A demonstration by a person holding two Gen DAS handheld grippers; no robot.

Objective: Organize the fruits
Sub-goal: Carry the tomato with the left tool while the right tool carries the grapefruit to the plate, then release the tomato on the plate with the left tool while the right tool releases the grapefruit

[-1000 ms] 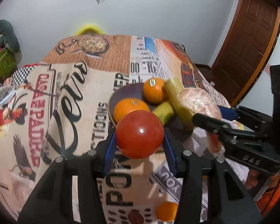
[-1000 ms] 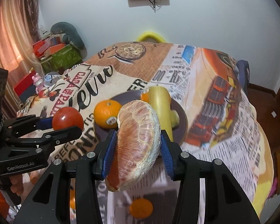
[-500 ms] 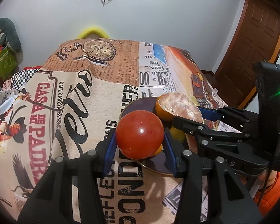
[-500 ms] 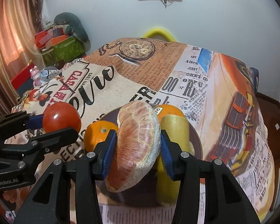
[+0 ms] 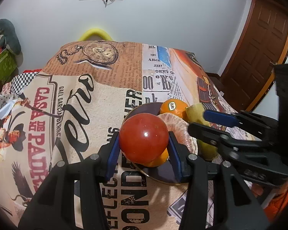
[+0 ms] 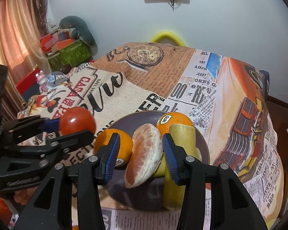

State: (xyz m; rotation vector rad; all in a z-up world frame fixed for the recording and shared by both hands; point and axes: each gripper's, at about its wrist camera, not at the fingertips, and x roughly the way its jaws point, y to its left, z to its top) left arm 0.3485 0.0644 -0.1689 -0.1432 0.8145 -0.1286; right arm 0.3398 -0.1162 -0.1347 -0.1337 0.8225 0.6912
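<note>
While both tools work over one plate, each view reads as follows.

Left wrist view, left tool (image 5: 143, 149): clenched on the tomato (image 5: 143, 138), pads pressing its sides at 9 and 3 o'clock.
Left wrist view, tomato: red, glossy, round; held above the near rim of the dark plate (image 5: 163, 175).
Left wrist view, handling: likely light, smooth-skinned and easily bruised, so a mild squeeze across the widest part seems best.
Left wrist view, neighbours: peeled citrus (image 5: 179, 130) just behind the tomato; stickered orange (image 5: 172, 108) at 12 o'clock on the plate.

Right wrist view, right tool (image 6: 140, 157): released, pads spread either side of the peeled citrus (image 6: 145, 153); whether the right pad touches it cannot be told.
Right wrist view, peeled citrus: pale orange, pithy, leaning on the plate (image 6: 205, 151) between two oranges.
Right wrist view, handling: probably soft, moist and prone to tearing; flat sides suit a hold.
Right wrist view, yellow fruit (image 6: 179, 159): at 3 o'clock of the citrus.
Right wrist view, surface (image 6: 230, 99): covered by printed cloth.
</note>
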